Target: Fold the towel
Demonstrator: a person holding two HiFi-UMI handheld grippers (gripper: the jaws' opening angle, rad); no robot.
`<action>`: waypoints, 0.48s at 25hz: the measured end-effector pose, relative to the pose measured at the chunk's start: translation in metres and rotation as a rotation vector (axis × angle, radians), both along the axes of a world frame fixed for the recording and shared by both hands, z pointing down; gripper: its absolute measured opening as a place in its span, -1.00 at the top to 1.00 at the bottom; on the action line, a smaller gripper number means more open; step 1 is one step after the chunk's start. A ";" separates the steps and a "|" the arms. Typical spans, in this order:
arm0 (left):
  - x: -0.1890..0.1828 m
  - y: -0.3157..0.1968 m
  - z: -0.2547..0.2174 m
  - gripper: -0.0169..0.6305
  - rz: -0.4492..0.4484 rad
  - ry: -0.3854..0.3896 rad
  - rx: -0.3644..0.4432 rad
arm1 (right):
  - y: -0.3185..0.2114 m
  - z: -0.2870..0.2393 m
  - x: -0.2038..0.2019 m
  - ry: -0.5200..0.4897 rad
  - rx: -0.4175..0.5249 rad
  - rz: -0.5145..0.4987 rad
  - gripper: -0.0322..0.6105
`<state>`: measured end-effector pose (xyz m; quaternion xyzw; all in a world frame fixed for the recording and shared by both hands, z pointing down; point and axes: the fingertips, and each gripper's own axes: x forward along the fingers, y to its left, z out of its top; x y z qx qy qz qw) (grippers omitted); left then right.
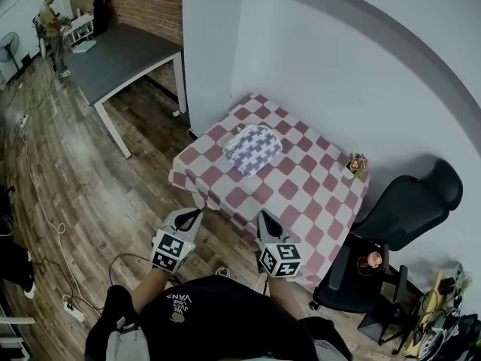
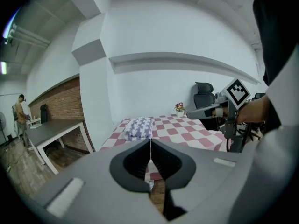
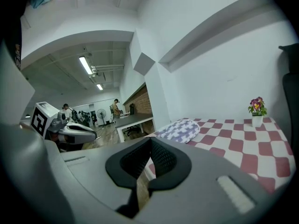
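Hand-held grippers [image 1: 199, 210] [image 1: 260, 214] closed before table [image 1: 301, 195] bearing towel [image 1: 253, 149], flowerpot [image 1: 356, 165]; chair [image 1: 406, 201] beside.

Square table under a red-and-white checked tablecloth [image 1: 301, 194], set in the corner against the white wall [image 1: 361, 74].
Small pot of flowers [image 1: 356, 164], upright on the cloth's far right edge, near the wall.
Black office chair [image 1: 409, 201], just right of the table.
Long grey table [image 1: 113, 55], white legs, along a brick wall [image 1: 150, 6]; a dark object [image 1: 100, 13] at its far end, kind unclear.
Person [image 1: 54, 32] standing at that far end.
Pedestal fan [image 1: 9, 47], far left.
Wood-plank floor [image 1: 98, 194]; a white cable [image 1: 41, 194] runs across it to a power strip [image 1: 74, 310].
Ceiling strip light [image 3: 85, 65].
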<state>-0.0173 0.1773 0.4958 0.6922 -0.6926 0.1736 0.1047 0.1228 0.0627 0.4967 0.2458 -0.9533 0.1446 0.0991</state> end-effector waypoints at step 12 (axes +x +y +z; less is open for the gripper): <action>0.012 0.091 -0.003 0.92 -0.013 -0.030 -0.014 | 0.066 -0.008 0.010 0.045 0.025 0.001 0.89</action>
